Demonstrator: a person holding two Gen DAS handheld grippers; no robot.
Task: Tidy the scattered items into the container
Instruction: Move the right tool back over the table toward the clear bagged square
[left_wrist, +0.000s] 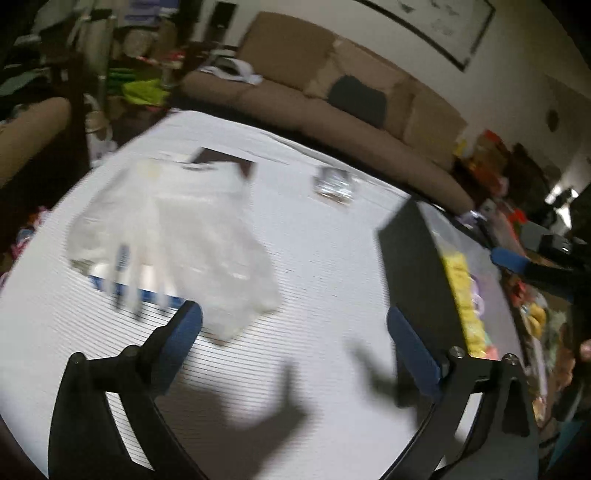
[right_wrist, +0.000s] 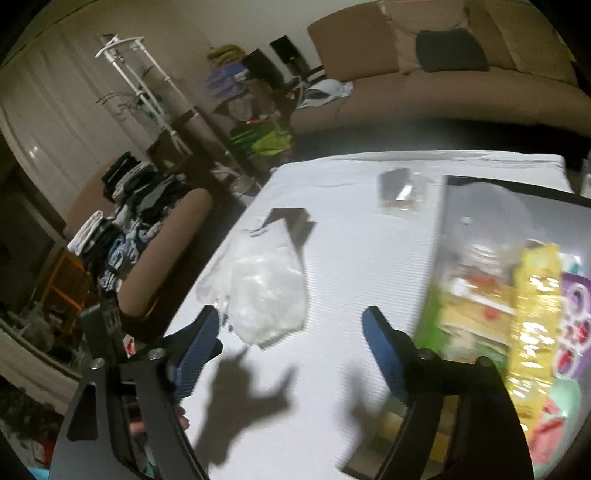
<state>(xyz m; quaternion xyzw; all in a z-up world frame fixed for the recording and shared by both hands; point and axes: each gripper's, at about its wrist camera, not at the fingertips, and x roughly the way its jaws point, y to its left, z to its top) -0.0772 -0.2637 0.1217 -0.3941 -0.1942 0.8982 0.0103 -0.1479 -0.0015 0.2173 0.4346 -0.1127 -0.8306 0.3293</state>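
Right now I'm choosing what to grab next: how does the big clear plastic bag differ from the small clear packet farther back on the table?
The big clear plastic bag is much larger, crumpled and puffy; the small clear packet lies flat.
The bag sits just ahead of the open left gripper; the packet lies farther back, close to the container.
The bag looks milky white; the packet shows dark contents.
Both still lie outside the container.

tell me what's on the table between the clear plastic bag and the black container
Nothing: only bare white tablecloth lies between the clear plastic bag and the black container. Both wrist views show it.
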